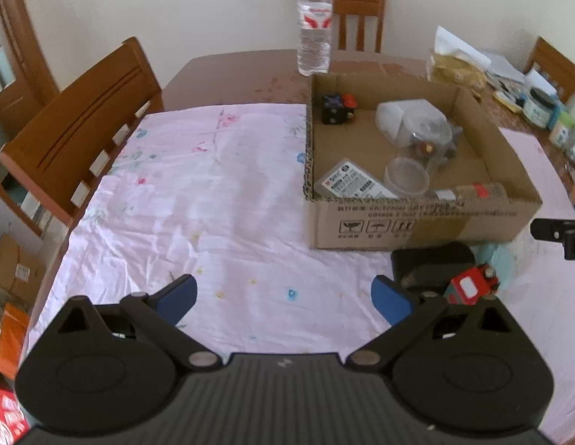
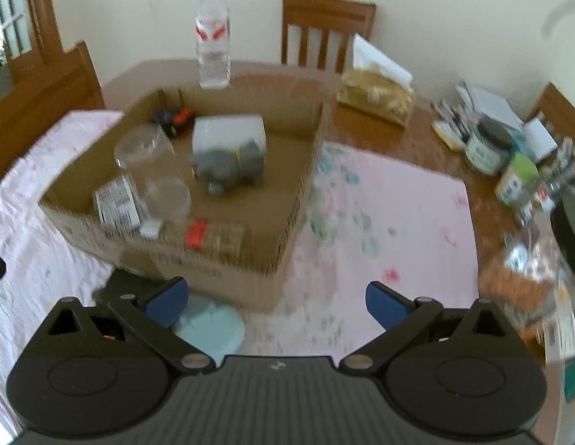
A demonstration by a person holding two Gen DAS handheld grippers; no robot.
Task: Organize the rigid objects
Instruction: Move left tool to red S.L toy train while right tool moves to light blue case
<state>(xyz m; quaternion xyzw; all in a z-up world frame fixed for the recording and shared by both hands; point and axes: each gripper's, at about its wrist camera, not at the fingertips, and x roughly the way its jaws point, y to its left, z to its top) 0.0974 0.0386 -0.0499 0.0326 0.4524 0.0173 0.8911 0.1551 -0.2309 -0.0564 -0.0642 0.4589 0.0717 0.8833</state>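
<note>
The table (image 1: 228,74) fills both views, its near part covered by a pink cloth (image 1: 213,193). The box (image 1: 417,222) sits right of centre in the left wrist view and left of centre in the right wrist view, already holding a clear jar (image 2: 150,163), a white block (image 2: 231,129), a grey toy (image 2: 228,167), a small dark cube (image 1: 333,109), a labelled packet (image 1: 352,181) and a spice tube (image 2: 213,237). Behind it, at the top of both frames, stands a bottle (image 1: 314,26). Still outside the box, at the lower right of the left wrist view, lie a black block (image 1: 432,263), a pale blue disc (image 2: 209,326) and a red toy car (image 1: 471,287), all just beside the box's near wall. The left gripper (image 1: 285,296) hangs over bare cloth at the lower middle, its blue pads (image 1: 179,296) wide apart and holding nothing. The right gripper (image 2: 276,302) is likewise spread and empty, above the disc and the box's near corner; its view is blurred. The step in hand looks like a reach between placements: most things are in, three remain. The next move likely calls for lowering one gripper over the car or the disc and closing squarely on it; the flat disc may be hard to pinch.
</note>
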